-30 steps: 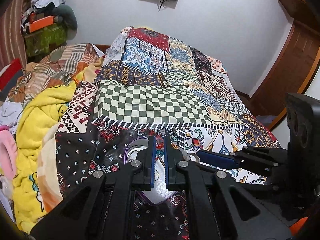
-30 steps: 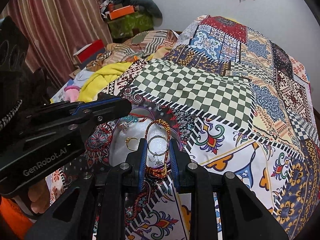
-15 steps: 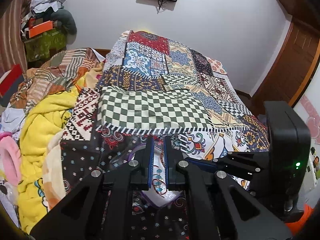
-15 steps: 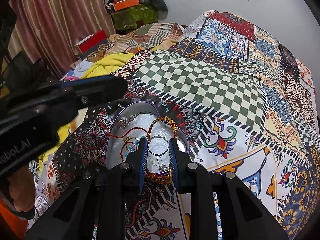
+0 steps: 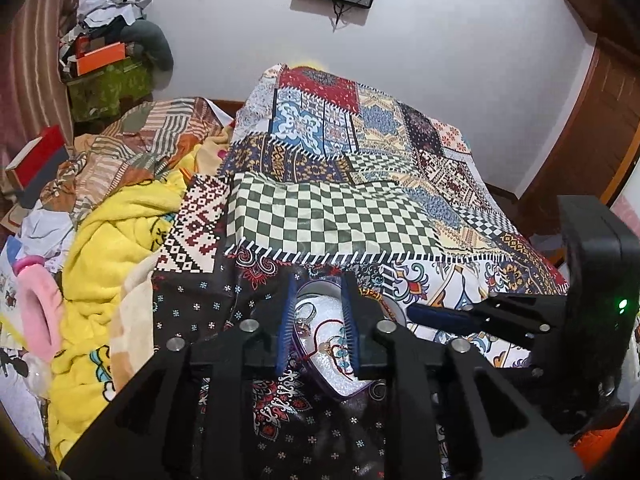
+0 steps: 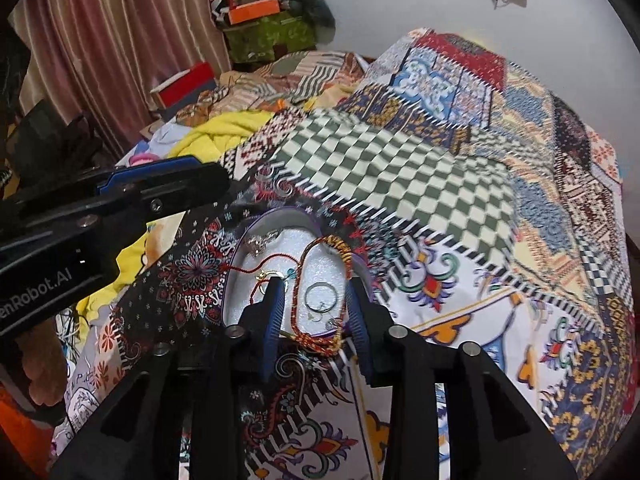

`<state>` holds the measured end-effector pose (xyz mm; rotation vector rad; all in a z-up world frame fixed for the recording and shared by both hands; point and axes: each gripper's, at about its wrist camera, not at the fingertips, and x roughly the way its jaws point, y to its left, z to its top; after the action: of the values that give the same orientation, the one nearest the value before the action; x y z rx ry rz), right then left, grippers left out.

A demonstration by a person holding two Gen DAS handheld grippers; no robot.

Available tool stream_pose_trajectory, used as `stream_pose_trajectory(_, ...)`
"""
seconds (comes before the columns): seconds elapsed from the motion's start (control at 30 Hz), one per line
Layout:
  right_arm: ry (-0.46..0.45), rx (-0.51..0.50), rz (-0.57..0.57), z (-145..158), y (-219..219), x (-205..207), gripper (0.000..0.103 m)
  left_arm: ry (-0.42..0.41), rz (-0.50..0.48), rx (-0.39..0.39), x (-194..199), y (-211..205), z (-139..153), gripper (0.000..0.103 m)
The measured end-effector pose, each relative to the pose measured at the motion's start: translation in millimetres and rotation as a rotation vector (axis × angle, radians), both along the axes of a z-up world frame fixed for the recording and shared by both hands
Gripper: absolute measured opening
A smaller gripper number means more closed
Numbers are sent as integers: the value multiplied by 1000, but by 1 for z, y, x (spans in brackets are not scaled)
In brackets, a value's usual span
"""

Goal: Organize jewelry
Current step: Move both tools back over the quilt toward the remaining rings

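Note:
An oval purple-rimmed tray (image 6: 272,212) lined with white foam rests on the patterned bedspread. It holds a silver charm (image 6: 260,242), a red thread with a gold ring (image 6: 256,270), a silver ring (image 6: 320,298) and a red-and-gold beaded bracelet (image 6: 340,250) that hangs over the near rim. My right gripper (image 6: 316,312) is open, its fingers straddling the bracelet and silver ring. My left gripper (image 5: 319,322) is open over the tray (image 5: 316,285), the red thread (image 5: 320,328) showing between its fingers. In the right wrist view the left gripper (image 6: 192,184) reaches in from the left.
The patchwork bedspread (image 5: 332,224) stretches to the far wall. A heap of yellow blanket (image 5: 108,248) and clothes lies at the left. A wooden door (image 5: 592,128) is at the right. My right gripper (image 5: 416,314) reaches in beside the tray.
My left gripper's fingers have spread from nearly closed to open, uncovering the tray. The right gripper's fingers have widened a little and sit lower around the bracelet.

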<state>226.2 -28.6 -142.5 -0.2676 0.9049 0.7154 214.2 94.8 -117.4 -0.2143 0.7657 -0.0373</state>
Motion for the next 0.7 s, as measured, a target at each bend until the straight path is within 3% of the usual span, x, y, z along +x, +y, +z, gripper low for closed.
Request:
stream_pose_trajectory(0.13,-42,20,-32,19,-15,-4,30,-22,0,6,-7,-5,12,22)
stream_pose_trajectory(0.4,-137,71,-125,62,-61,-19,38,-77,-24,35,-24,-29,42,32)
stream_pose_trajectory(0.7,-179,86,-249,82,-123,-24,38,-106,-99,61,-36,-73,61,38)
